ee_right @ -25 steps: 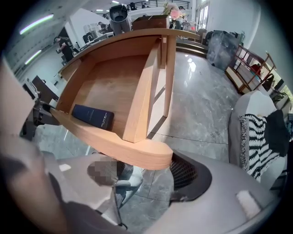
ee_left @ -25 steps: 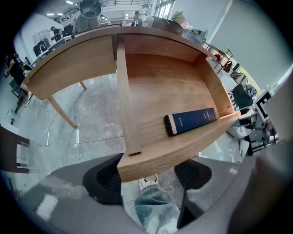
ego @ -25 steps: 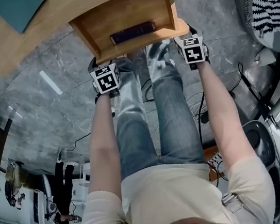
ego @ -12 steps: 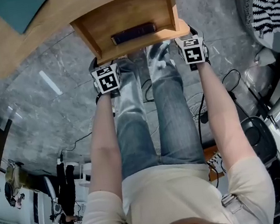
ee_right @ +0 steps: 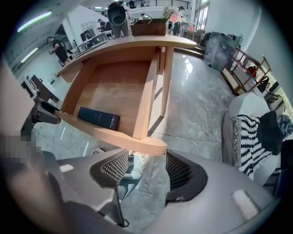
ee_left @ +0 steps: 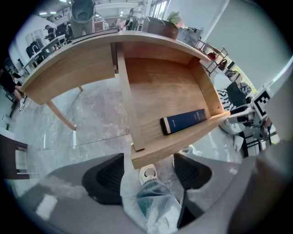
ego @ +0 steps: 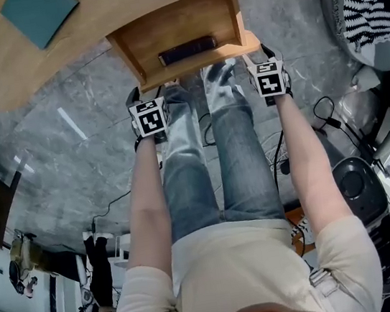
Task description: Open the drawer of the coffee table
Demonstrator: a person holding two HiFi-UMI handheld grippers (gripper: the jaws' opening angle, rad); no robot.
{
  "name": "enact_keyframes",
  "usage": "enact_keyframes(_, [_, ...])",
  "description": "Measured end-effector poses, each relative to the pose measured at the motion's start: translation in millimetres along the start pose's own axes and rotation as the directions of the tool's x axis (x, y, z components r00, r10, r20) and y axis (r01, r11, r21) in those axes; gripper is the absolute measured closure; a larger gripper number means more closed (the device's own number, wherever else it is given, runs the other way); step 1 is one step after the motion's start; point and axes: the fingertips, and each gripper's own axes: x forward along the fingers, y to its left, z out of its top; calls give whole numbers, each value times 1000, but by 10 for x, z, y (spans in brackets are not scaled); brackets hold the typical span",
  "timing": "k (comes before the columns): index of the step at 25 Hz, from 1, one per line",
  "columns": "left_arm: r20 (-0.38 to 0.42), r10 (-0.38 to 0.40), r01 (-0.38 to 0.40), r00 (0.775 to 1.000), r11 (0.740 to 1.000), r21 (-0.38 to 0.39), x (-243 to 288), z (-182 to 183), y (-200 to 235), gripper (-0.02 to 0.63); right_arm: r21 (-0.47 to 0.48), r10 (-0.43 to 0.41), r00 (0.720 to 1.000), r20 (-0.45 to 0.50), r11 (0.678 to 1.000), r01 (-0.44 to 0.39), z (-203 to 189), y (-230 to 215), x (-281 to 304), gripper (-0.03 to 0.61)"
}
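Note:
The wooden coffee table's drawer [ego: 176,27] stands pulled out toward me, and a dark blue book [ego: 186,50] lies inside near its front. My left gripper [ego: 147,97] hangs at the left end of the drawer front [ee_left: 178,141]. It is open, and the panel's corner sits just past its pads [ee_left: 107,176]. My right gripper [ego: 264,57] hangs at the right end of the drawer front [ee_right: 114,136]. Its jaws are closing, the rounded end of the panel lies between the fingertips [ee_right: 176,169], and the pads do not press on it. Both gripper views show the book [ee_left: 184,121] [ee_right: 98,118].
A teal pad [ego: 39,13] lies on the curved table top [ego: 88,22]. My legs in jeans [ego: 217,155] stand just under the drawer front. A chair with a striped cushion [ego: 368,2] is to the right. Cables [ego: 319,115] and a black round device [ego: 356,189] lie on the marble floor.
The drawer stays pulled out and both grippers stay at its front ends. The head view has shifted a little, so table and hands sit slightly lower and further right.

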Motion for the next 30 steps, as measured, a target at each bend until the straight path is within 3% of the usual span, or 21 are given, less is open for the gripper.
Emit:
enact_keyframes(6, [66, -33, 36, 997, 998, -53, -396, 203, -49, 288, 30, -14, 999, 42, 999, 13, 169, 74, -400, 380])
enact_keyframes(14, [181, -30, 43, 983, 997, -70, -1128, 580, -42, 520, 62, -28, 990, 140, 998, 19, 603, 418, -1056, 573])
enact_keyframes(17, [218, -51, 59, 975, 998, -29, -1409, 685, -88, 531, 81, -23, 981, 193, 997, 7, 748, 589, -1366, 575])
enact_keyframes(21, [244, -78, 84, 966, 996, -14, -1779, 798, -168, 612, 95, -6, 958, 286, 995, -22, 937, 789, -1863, 575])
enact_keyframes(30, [358, -186, 182, 915, 982, 45, -2727, 1096, -418, 612, 155, 30, 870, 492, 980, -122, 1303, 1371, -2925, 575])
